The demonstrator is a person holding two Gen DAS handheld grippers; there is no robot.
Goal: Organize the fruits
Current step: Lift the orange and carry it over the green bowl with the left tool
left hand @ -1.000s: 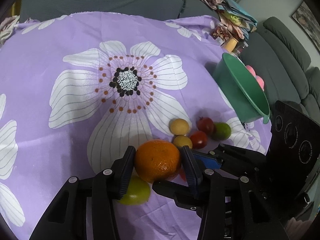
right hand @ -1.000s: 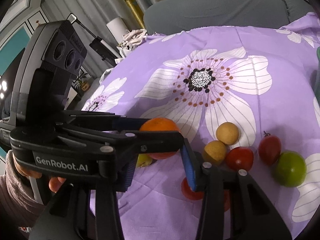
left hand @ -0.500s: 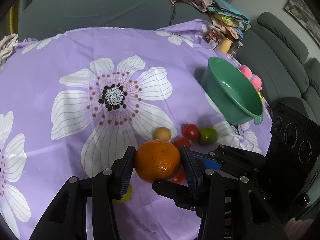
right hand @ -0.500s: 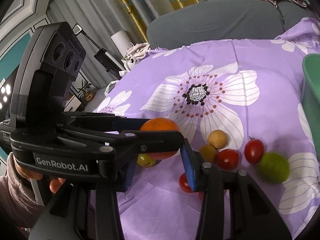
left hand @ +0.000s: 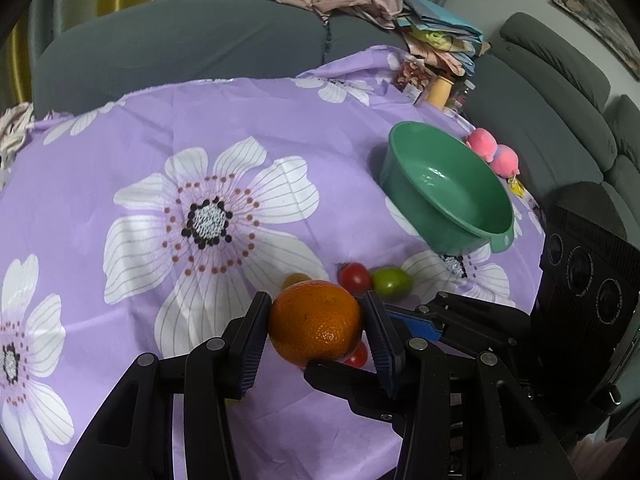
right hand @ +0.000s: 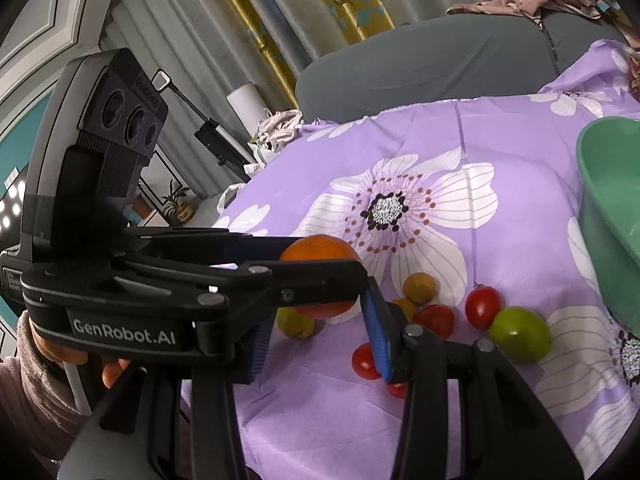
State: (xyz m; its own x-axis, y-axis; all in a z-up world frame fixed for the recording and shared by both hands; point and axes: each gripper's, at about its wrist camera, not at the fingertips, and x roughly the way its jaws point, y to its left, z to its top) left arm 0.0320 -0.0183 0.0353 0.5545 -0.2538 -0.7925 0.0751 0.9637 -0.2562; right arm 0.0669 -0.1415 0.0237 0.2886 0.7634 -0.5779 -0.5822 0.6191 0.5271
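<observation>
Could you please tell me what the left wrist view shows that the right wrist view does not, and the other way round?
Only the left wrist view shows the pink plush toy behind the bowl. Only the right wrist view shows the person's hand under the left gripper and a potted plant. Both show the orange clamped in the left gripper, the green bowl and the green fruit.

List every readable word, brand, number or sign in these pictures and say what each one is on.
"GenRobot.AI": white print on the side of the left gripper, seen from the right wrist camera.
Small print on the camera block above it: too small to read.
Labels on the jars at the far edge of the table: too blurred to read.
Nothing else is legible.
</observation>
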